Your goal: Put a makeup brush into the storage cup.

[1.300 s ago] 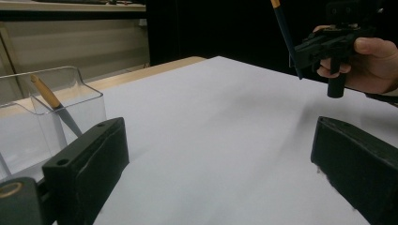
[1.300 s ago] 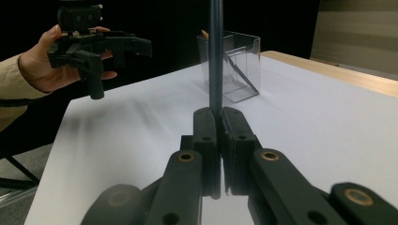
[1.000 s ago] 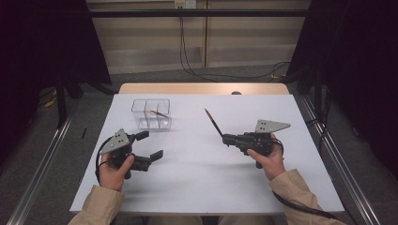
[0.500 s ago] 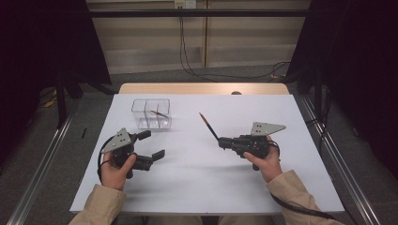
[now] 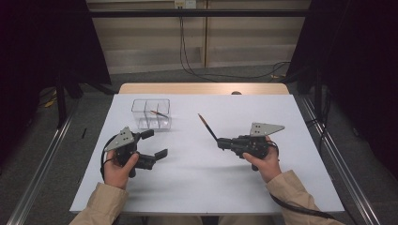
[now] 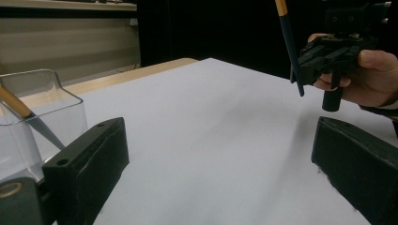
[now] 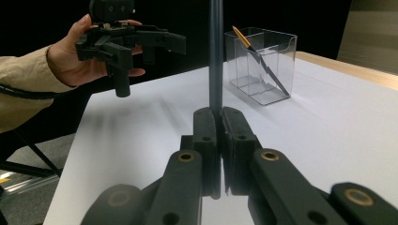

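My right gripper (image 5: pixel 220 143) is shut on the lower end of a dark pencil (image 5: pixel 207 127) with an orange tip, which slants up and away over the middle of the white table (image 5: pixel 202 187). In the right gripper view the pencil (image 7: pixel 215 56) rises straight from the closed jaws. My left gripper (image 5: pixel 154 144) hovers open at the left with nothing between its fingers, just in front of a clear two-compartment box (image 5: pixel 151 114). A second pencil (image 5: pixel 158 113) leans inside the box's right compartment. The left gripper view shows the box (image 6: pixel 47 108) close by on the left.
The table's far edge is a bare wooden strip (image 5: pixel 202 88). Cables lie on the floor beyond it. Metal rails run along the floor on both sides of the table.
My right gripper has carried the pencil leftwards, toward the table's middle. The left gripper has stayed open in about the same place.
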`<state>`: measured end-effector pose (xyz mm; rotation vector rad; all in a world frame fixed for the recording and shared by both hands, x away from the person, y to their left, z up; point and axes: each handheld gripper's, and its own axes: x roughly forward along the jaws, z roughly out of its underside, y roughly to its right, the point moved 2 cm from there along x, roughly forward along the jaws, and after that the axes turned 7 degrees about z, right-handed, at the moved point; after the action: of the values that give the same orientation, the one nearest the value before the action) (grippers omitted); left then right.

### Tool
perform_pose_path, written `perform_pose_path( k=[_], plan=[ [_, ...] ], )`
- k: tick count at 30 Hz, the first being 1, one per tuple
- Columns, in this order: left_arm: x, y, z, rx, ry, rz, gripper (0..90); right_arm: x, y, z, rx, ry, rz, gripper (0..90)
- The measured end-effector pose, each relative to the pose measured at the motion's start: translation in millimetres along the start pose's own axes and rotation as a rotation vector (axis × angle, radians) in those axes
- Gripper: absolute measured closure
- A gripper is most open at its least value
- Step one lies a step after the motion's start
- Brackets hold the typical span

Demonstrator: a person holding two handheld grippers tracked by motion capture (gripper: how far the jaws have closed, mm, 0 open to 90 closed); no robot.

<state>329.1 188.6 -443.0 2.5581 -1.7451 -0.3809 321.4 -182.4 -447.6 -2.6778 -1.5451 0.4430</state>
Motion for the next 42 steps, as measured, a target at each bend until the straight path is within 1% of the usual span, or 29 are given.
perform_pose_path(
  k=[5,8,10,12,22,28,33,36,39,42],
  plan=[
    [5.4,0.9,-2.7,-0.006,0.011,0.008,2.9,-0.1,0.1,-0.2,0.002,0.002,-0.003,85.0],
    [10.1,2.3,-5.2,-0.004,0.017,0.024,2.4,0.5,0.1,0.0,-0.001,0.001,-0.004,85.0],
    [13.0,3.0,-6.9,0.002,0.016,0.036,1.5,0.8,0.0,-0.1,-0.002,0.001,-0.005,85.1],
    [16.2,3.6,-8.2,-0.004,0.017,0.042,1.3,1.2,-0.5,-0.2,-0.001,-0.002,-0.007,85.1],
    [27.2,5.8,-12.3,0.007,0.017,0.067,1.1,1.4,0.4,0.0,0.001,-0.001,-0.006,85.1],
    [40.6,8.1,-13.8,0.008,0.015,0.091,0.9,1.9,-0.6,-0.5,-0.004,-0.001,-0.007,85.1],
    [50.0,8.4,-16.8,0.002,0.019,0.09,0.8,2.5,-0.7,0.5,-0.004,-0.006,-0.008,85.1],
    [55.2,8.5,-18.0,0.001,0.018,0.097,0.7,2.5,-0.8,0.5,-0.005,-0.005,-0.009,85.1],
    [60.0,8.7,-19.0,-0.013,0.017,0.112,0.8,2.4,-0.9,0.6,-0.006,-0.006,-0.007,85.1],
    [64.8,9.3,-19.7,-0.014,0.018,0.116,1.1,2.8,-1.1,0.8,-0.005,-0.008,-0.01,85.1]
  ],
)
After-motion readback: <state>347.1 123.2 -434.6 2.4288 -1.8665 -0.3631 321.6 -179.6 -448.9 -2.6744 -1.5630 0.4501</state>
